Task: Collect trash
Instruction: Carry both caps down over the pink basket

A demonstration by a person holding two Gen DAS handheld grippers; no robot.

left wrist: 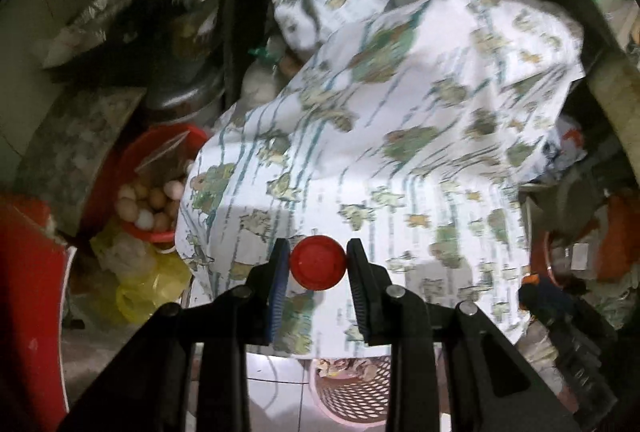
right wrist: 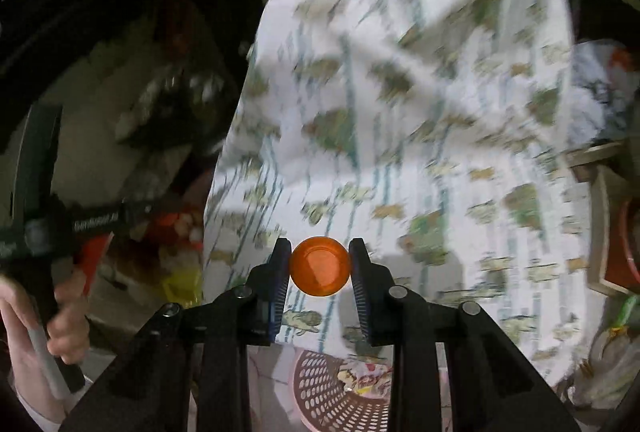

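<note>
Left claw: your left claw [left wrist: 318, 264] is clenched on a red cap [left wrist: 318, 263], one finger pressed to each side of it.
Red cap: its round face points back at the camera, so its axis runs along the fingers; whether a bottle hangs beyond it you cannot tell.
Right claw: your right claw [right wrist: 320, 266] grips an orange cap [right wrist: 320, 266] the same way, pinched between both fingers.
Orange cap: round face toward the lens, axis along the fingers, held above the basket.
Basket: a pink perforated basket [right wrist: 340, 396] sits low in both views, below the claws, with crumpled wrappers [right wrist: 366, 378] inside.
Cloth: a white patterned cloth [left wrist: 400, 120] drapes down behind both caps; motion blur smears its print.
Left side: a red bowl of eggs [left wrist: 150, 200] sits beside the cloth, a yellow plastic bag [left wrist: 152, 280] just below it.
Your hand: your left hand [right wrist: 52, 320] shows in the right view, wrapped round the other gripper's handle.
</note>
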